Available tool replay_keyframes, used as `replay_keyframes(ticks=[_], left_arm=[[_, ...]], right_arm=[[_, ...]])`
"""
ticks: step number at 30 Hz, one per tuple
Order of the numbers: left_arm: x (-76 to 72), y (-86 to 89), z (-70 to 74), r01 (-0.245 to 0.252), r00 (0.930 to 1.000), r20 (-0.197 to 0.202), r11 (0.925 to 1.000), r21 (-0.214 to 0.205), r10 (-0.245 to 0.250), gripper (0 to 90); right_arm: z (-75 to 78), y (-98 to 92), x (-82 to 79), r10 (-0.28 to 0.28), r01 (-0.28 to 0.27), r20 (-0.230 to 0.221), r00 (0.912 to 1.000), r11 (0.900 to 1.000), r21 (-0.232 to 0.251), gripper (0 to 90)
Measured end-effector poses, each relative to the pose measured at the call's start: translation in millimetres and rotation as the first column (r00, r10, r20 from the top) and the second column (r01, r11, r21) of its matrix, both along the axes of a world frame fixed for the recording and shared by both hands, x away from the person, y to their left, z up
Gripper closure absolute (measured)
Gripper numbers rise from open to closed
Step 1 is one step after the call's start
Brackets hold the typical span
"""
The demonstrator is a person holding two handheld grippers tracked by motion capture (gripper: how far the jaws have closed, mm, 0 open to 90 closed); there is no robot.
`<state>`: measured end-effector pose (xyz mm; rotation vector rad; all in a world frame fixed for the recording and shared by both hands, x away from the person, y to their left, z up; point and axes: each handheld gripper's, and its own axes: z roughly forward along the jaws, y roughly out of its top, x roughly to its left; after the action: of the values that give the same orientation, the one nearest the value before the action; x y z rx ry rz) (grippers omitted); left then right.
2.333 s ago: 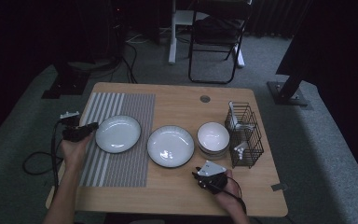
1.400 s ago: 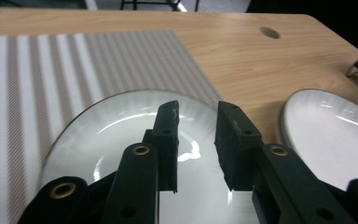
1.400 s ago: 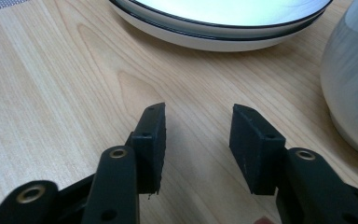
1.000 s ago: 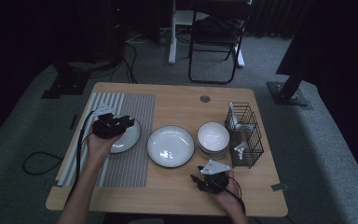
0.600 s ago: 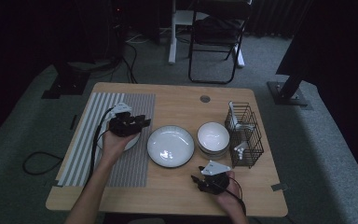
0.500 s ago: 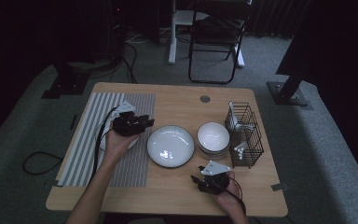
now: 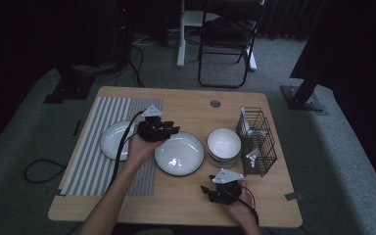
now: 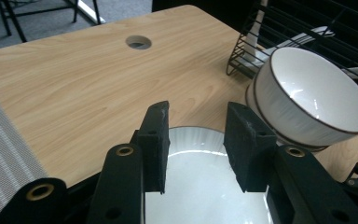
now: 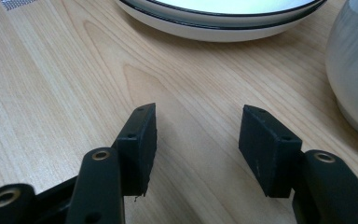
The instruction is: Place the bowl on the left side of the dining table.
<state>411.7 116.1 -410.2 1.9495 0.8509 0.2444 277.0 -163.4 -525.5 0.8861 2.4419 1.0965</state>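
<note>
My left gripper [image 7: 172,129] hovers at the far left rim of the middle white plate [image 7: 181,155]. Its jaws stand open and have just been opening, with nothing gripped; in the left gripper view the plate [image 8: 205,191] lies below the gap of the gripper [image 8: 196,140]. My right gripper [image 7: 207,189] rests low over bare wood near the table's front edge, just right of that plate. Its jaws are open too, have just been opening, and hold nothing. The right gripper view has the gripper [image 9: 196,135] facing the plate [image 9: 223,16], with a bowl [image 9: 354,65] at the right.
A second white plate [image 7: 113,140] lies on the striped mat [image 7: 95,161] at the left. Stacked white bowls [image 7: 224,143] sit right of the middle plate, beside a black wire rack [image 7: 257,139]. A cable hole [image 7: 215,104] is near the table's far edge.
My left hand has travelled right, from the plate on the striped mat to the middle plate's rim. The right hand has stayed where it was.
</note>
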Motion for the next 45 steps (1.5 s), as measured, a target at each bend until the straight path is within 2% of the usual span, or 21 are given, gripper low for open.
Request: replay_keyframes(ticks=[12, 13, 14, 19, 22, 23, 24, 26, 29, 30, 33, 36, 41, 45], left_arm=[[9.0, -51.5, 4.8, 0.055, 0.9983, -0.021, 0.9983, 0.020, -0.055, 61.2], [9.0, -51.5, 4.8, 0.055, 0.9983, -0.021, 0.9983, 0.020, -0.055, 61.1], [10.0, -61.5, 4.7, 0.067, 0.9975, -0.025, 0.9975, 0.024, -0.066, 61.1], [10.9, -85.9, 2.5, 0.084, 0.9958, -0.038, 0.9961, 0.027, -0.083, 60.0], [13.2, -101.4, -2.7, 0.089, 0.9950, -0.052, 0.9941, 0.063, -0.086, 59.8], [13.2, -101.4, -2.7, 0.089, 0.9950, -0.052, 0.9941, 0.063, -0.086, 59.8], [16.7, -112.9, -8.7, 0.082, 0.9942, -0.077, 0.9922, 0.093, -0.075, 59.8], [19.0, -120.0, -12.7, 0.086, 0.9926, -0.094, 0.9921, 0.092, -0.077, 60.9], [20.3, -125.7, -16.0, 0.088, 0.9911, -0.109, 0.9911, 0.100, -0.077, 64.6], [20.8, -131.6, -20.1, 0.086, 0.9895, -0.125, 0.9903, 0.109, -0.073, 64.6], [22.2, -136.6, -25.6, 0.072, 0.9879, -0.146, 0.9895, 0.125, -0.053, 71.5], [21.5, -141.1, -28.4, 0.051, 0.9900, -0.138, 0.9871, 0.152, -0.030, 79.5], [21.0, -143.3, -27.3, 0.036, 0.9905, -0.137, 0.9867, 0.158, -0.014, 81.4], [21.1, -141.0, -27.5, 0.028, 0.9894, -0.145, 0.9904, 0.135, -0.009, 82.0]], right_arm=[[-0.1, -1.0, 0.8, 0.004, -0.004, -0.017, 0.9999, 0.9999, 0.010, 44.8], [-0.1, -1.0, 0.8, 0.004, -0.004, -0.017, 0.9999, 0.9999, 0.010, 44.8], [-0.1, -1.2, 1.0, 0.004, -0.004, -0.019, 0.9998, 0.9999, 0.010, 44.8], [-0.1, -1.3, 1.1, 0.006, -0.006, -0.020, 0.9998, 0.9999, 0.011, 44.7], [-0.1, -1.2, 0.6, 0.007, -0.007, -0.020, 0.9998, 0.9999, 0.010, 44.7], [-0.1, -1.2, 0.6, 0.007, -0.007, -0.020, 0.9998, 0.9999, 0.010, 44.7], [-0.1, -1.1, 0.5, 0.008, -0.007, -0.020, 0.9998, 0.9999, 0.011, 44.7], [-0.1, -1.0, 0.3, 0.009, -0.009, -0.021, 0.9997, 0.9999, 0.011, 44.7], [-0.1, -1.0, 0.0, 0.011, -0.011, -0.018, 0.9998, 0.9999, 0.010, 44.8], [-0.1, -1.0, 0.0, 0.012, -0.012, -0.015, 0.9998, 0.9999, 0.008, 44.7], [-0.1, -0.5, -0.7, 0.013, -0.013, -0.007, 0.9999, 0.9999, 0.005, 44.8], [0.0, -0.2, -1.4, 0.015, -0.015, -0.004, 0.9999, 0.9999, 0.002, 44.8], [0.0, -0.1, -1.9, 0.015, -0.015, 0.002, 0.9999, 0.9999, -0.001, 44.8], [0.0, 0.0, -2.2, 0.015, -0.015, 0.003, 0.9999, 0.9999, -0.002, 44.8]])
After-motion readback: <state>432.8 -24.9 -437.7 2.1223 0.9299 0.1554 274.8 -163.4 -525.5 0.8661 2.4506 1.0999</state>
